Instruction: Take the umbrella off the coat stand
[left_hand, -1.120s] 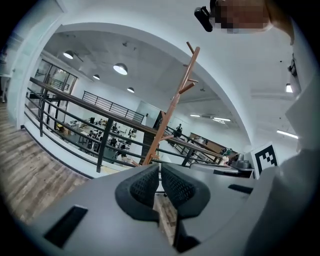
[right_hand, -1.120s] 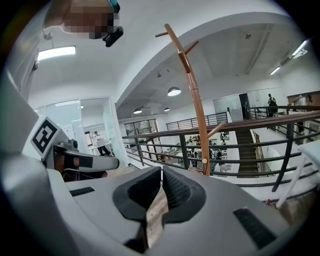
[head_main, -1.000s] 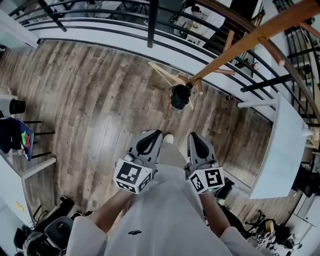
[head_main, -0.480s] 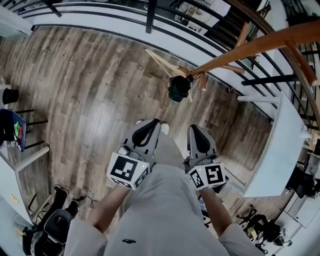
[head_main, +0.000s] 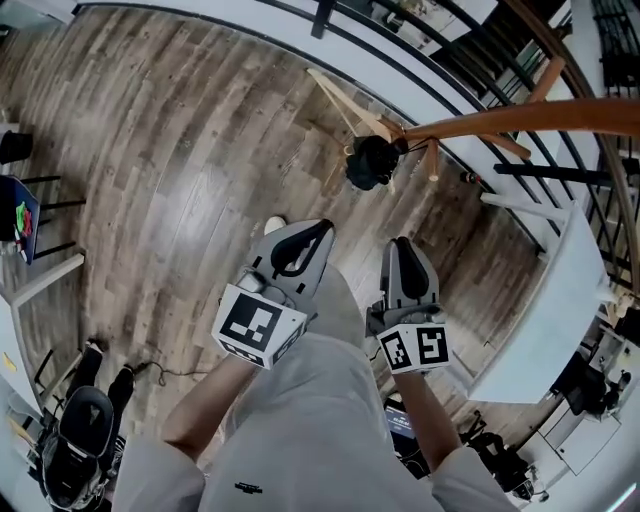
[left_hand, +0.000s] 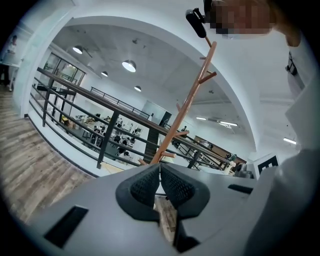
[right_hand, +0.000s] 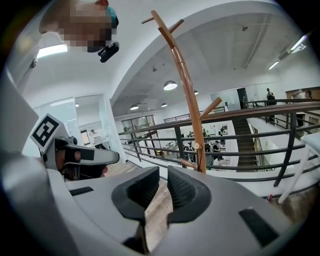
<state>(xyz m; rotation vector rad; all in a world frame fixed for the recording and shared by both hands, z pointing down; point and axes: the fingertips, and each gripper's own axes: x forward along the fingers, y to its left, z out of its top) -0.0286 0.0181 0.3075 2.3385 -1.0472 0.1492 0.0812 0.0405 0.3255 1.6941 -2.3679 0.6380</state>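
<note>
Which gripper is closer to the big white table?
Right. The right gripper sits left of the white table in the head view; the left gripper is farther away, on the right gripper's other side.

Your coat stand (head_main: 520, 118) is smooth, glossy reddish wood; the umbrella (head_main: 370, 162) looks like matt black cloth. The floor's (head_main: 180, 190) grainy wood planks carry a soft sheen. Your left gripper (left_hand: 160, 167) and right gripper (right_hand: 163, 174) are matt grey plastic with ribbed black pads (right_hand: 184, 188).

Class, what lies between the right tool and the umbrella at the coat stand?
Only bare wooden floor. In the head view, nothing stands between the right tool and the dark umbrella at the coat stand.
</note>
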